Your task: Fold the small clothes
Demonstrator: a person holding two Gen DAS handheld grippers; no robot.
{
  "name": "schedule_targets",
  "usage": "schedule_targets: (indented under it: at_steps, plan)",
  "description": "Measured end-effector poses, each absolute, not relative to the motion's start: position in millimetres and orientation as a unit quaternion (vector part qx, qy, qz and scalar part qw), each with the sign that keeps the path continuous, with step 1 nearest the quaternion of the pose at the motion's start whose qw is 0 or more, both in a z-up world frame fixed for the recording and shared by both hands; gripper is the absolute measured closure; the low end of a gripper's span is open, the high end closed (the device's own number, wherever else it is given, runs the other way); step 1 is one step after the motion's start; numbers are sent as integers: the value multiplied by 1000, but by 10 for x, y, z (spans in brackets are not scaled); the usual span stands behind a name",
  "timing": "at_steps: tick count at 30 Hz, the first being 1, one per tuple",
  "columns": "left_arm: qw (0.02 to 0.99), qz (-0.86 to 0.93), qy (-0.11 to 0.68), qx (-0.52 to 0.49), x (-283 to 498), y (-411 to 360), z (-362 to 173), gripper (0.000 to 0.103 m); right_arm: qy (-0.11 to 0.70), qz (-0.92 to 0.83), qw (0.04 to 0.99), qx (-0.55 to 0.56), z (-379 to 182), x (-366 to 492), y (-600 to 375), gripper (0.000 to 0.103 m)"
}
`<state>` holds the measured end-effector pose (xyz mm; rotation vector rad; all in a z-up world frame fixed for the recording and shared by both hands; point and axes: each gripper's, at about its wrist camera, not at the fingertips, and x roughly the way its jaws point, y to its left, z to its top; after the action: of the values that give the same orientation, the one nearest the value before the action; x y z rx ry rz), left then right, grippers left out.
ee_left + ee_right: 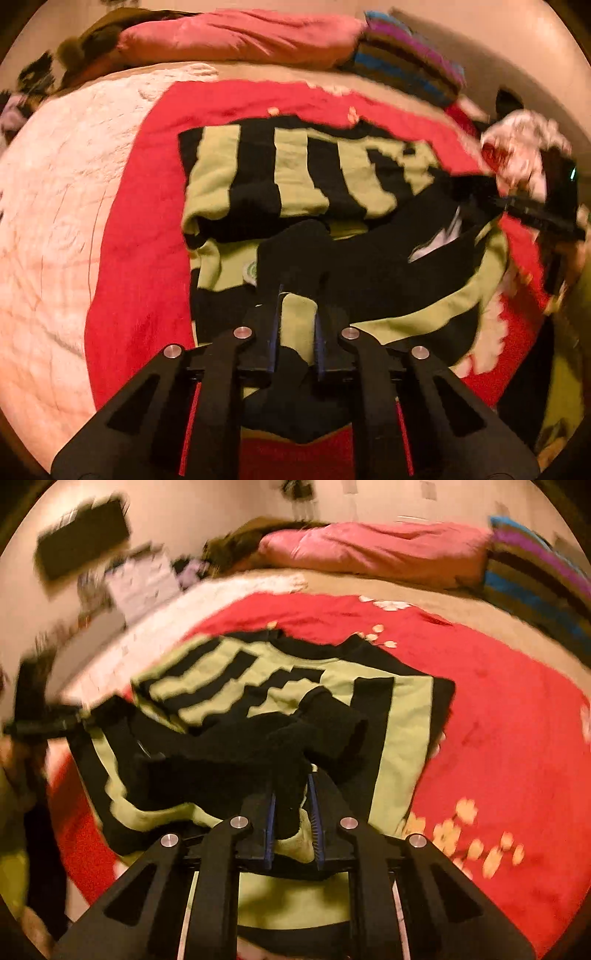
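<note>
A green and black striped sweater (pixel 295 177) lies partly folded on a red blanket (pixel 147 221), a black sleeve lying across its middle. My left gripper (pixel 298 314) is shut on the sweater's near green and black hem. In the right wrist view the same sweater (pixel 402 709) spreads ahead, and my right gripper (pixel 291 805) is shut on a bunched black and green edge of it. The right gripper (pixel 491 195) shows at the sweater's right side in the left wrist view, and the left gripper (pixel 79 718) at its left edge in the right wrist view.
The red blanket (pixel 498 720) with pale flowers covers a cream bedspread (pixel 55 221). A pink pillow (pixel 240 37) and a striped cushion (pixel 406 59) lie at the far end. Clutter and a dark board (pixel 85 531) are against the wall to the left.
</note>
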<state>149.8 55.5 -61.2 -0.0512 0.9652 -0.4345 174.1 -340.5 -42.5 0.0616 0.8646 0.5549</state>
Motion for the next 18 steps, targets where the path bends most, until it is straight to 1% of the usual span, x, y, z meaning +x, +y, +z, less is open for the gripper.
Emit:
schedule_targets:
  at_steps: [3,7,8,11,18]
  plan:
    - [871,-215,434,-86,1408,773,-451,98,394,263,876,90,-279,1698,-3578,89]
    - [884,-220,389,-136,1378,954,-169,98,367,255,886,122,-34,1715,-3695,89]
    - [888,-221,376,-148,1395,989,-84,98,354,252,890,134,47,1735,-3737,95]
    - [895,-218,359,-149,1488,1000,63,98,340,242,893,169,186,1880,-3835,95]
    - [908,-208,341,-126,2102,850,272,98,343,195,907,147,268,2371,-3749,95]
